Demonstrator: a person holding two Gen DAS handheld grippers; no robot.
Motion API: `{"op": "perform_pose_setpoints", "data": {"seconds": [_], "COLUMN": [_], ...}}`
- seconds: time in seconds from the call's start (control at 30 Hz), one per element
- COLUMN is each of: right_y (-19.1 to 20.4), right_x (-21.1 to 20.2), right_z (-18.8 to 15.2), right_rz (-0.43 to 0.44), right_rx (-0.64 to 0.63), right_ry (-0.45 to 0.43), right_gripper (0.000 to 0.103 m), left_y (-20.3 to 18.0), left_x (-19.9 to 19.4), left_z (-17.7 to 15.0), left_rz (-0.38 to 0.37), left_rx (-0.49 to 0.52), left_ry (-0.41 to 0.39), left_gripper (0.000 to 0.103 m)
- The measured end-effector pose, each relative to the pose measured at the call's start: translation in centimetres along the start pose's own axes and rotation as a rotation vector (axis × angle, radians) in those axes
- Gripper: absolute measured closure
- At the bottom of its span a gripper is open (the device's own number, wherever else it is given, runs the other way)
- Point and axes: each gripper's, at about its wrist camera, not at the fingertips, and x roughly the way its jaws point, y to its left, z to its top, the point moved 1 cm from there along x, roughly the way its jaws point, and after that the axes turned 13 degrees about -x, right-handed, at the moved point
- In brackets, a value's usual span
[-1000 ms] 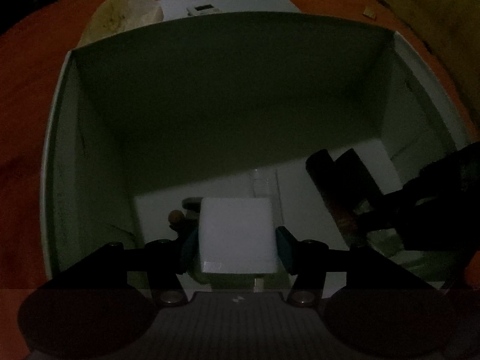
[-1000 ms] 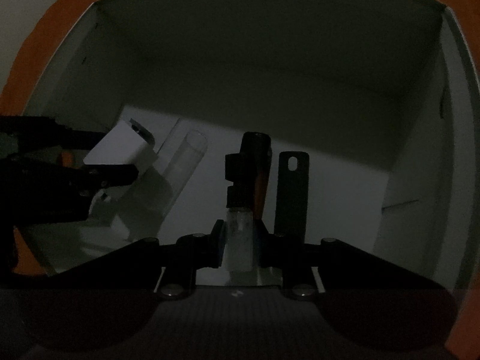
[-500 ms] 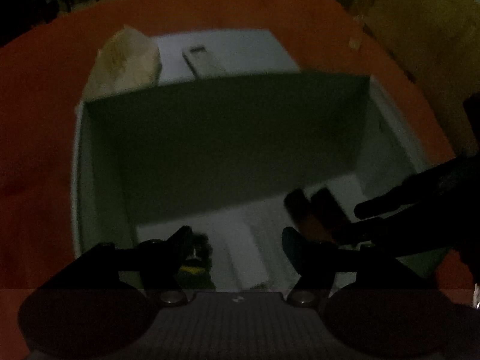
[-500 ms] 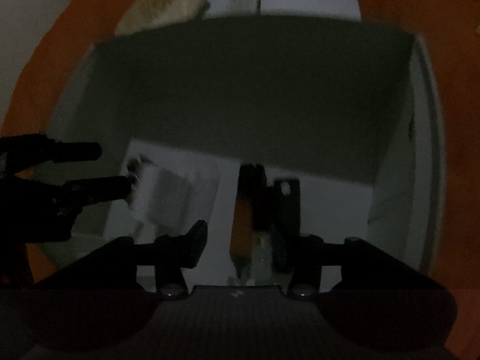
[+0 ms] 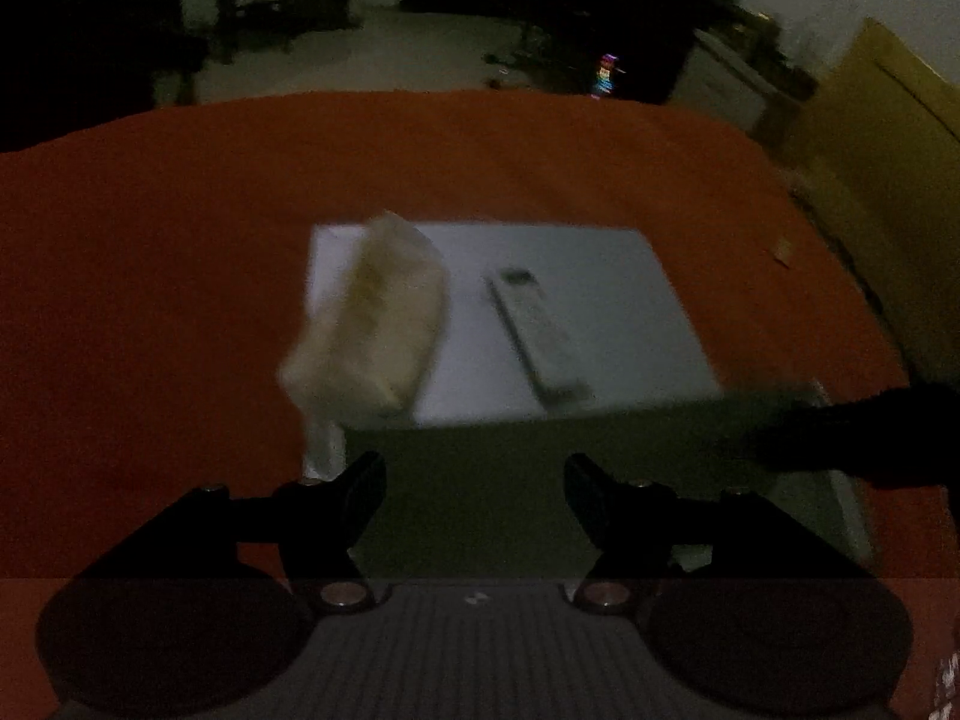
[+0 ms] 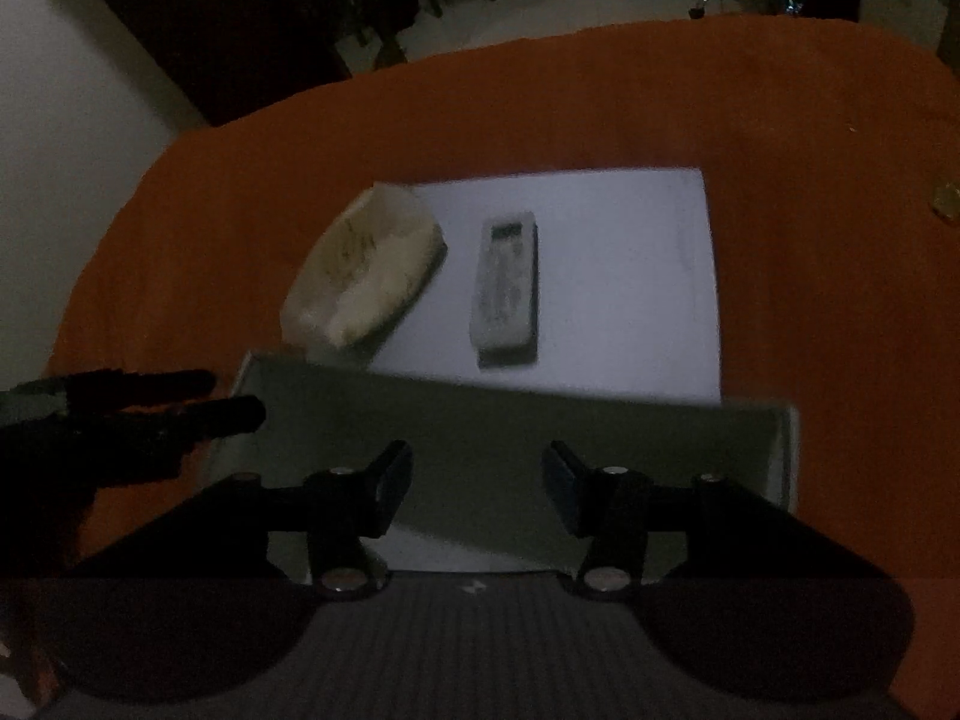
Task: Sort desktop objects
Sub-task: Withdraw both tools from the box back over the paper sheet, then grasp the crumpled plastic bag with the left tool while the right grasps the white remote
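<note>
- The left tool (image 5: 474, 480) is nearest in its own view: its fingers stand apart with nothing between them, over the near part of the box.
- The right tool (image 6: 477, 480) has its jaws opening, and nothing sits between them either. In the right wrist view the left tool shows as two dark fingers at the left edge, just beside the box's left corner.
- The white box (image 6: 600, 438) lies directly under both tools. Only its far wall and rim show; its floor is hidden behind the tool bodies, so what it holds cannot be told from here.
- Just beyond the box's far rim a white sheet (image 6: 630, 276) lies flat on the orange worktop (image 6: 810, 240), and it carries the two things not yet sorted.
- The remote control (image 6: 505, 285) lies flat on the sheet, long axis running away from the tools. I judge it stiff, light and rather smooth; a grip across its narrow width near the middle should keep it from tipping.
- The pale crumpled bag (image 6: 366, 276) sits left of the remote, overlapping the sheet's left edge and reaching close to the box's corner. It looks soft and light, likely to give under the fingers; pinching a raised fold or its upper edge seems safest.
- A small scrap (image 6: 945, 201) lies well apart on the worktop at far right.
</note>
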Motion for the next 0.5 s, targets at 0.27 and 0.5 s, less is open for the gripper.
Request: {"op": "perform_pose_setpoints", "data": {"seconds": [0.27,0.5], "right_y": [0.2,-1.2], "right_x": [3.5,8.9], "right_z": [5.2,8.5], "right_rz": [-0.025,-0.092], "right_rx": [-0.035,-0.025], "right_ry": [0.024,0.086], "right_gripper": [0.019,0.006], "left_y": [2.8,3.9], "left_x": [4.8,9.4], "left_z": [5.0,6.9], "left_rz": [0.121,0.175], "left_rx": [-0.051,-0.05], "left_ry": [-0.006,0.005], "left_gripper": [0.038,0.025]}}
